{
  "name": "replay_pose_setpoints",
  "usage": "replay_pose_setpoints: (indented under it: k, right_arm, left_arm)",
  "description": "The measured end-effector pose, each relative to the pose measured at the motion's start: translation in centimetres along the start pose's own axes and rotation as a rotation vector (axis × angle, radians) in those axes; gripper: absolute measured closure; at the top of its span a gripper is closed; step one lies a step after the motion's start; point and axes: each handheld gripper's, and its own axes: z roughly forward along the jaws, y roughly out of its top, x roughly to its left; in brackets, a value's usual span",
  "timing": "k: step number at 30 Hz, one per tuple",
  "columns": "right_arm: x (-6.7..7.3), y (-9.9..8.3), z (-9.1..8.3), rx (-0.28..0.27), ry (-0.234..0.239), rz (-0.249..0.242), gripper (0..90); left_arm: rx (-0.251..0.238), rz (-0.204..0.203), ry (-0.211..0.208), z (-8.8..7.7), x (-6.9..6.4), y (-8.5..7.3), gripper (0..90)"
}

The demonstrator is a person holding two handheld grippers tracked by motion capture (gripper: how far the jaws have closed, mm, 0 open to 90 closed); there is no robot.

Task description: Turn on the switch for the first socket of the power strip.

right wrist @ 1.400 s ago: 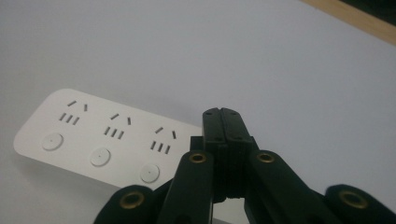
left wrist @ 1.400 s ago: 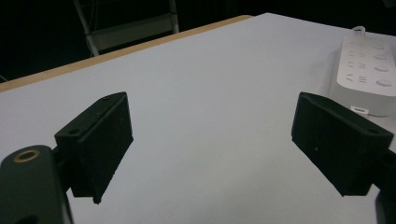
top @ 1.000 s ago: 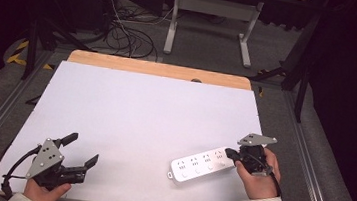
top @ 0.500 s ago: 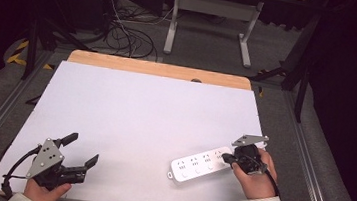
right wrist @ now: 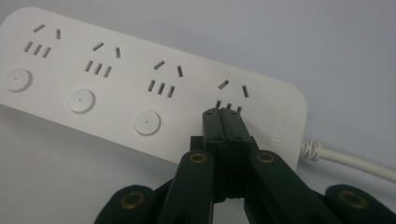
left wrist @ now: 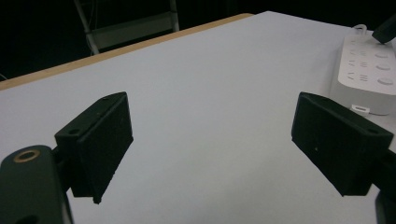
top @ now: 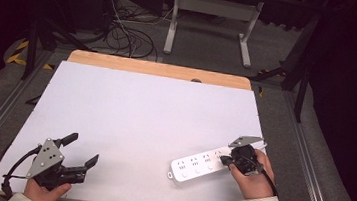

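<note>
From the high view, a white tabletop (top: 139,121) with a wooden strip along its far edge carries a white power strip (top: 199,165) near the front right corner, lying at a slant with its nearer end toward the middle of the board. The right tool (top: 224,160) sits at the strip's far right end, held in the person's right hand (top: 254,176), its black tips pinched together over the last socket group. Well apart, at the front left corner, the left tool (top: 80,150) rests low over the bare white surface in the left hand (top: 43,192), its jaws spread wide with nothing between them. A grey three-cornered plate tops each tool.

In the left gripper view, the two black pads (left wrist: 100,144) stand far apart above the white surface, and only bare tabletop (left wrist: 205,116) lies between them. The power strip (left wrist: 369,77) shows at the right edge, its round buttons and a small port on its end face visible, with a dark tip of the other tool just above it.

In the right gripper view, the jaws are pressed flat against each other, gripping nothing, and their joined tip (right wrist: 223,114) lies at the lower slots of the fourth socket group on the power strip (right wrist: 116,88). Whether the tip touches the plastic I cannot tell. Three round buttons sit below the other three socket groups, and a white cord (right wrist: 350,161) leaves the strip's end at the right.
</note>
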Motion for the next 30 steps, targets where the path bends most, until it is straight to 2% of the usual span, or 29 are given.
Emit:
replay_pose_setpoints:
  k: [30]
  right_arm:
    - [0.05, -0.22, 0.4, 0.009, 0.01, 0.01, 90.0]
  left_arm:
    - [-0.001, 0.001, 0.0, -0.04, -0.03, 0.0, 13.1]
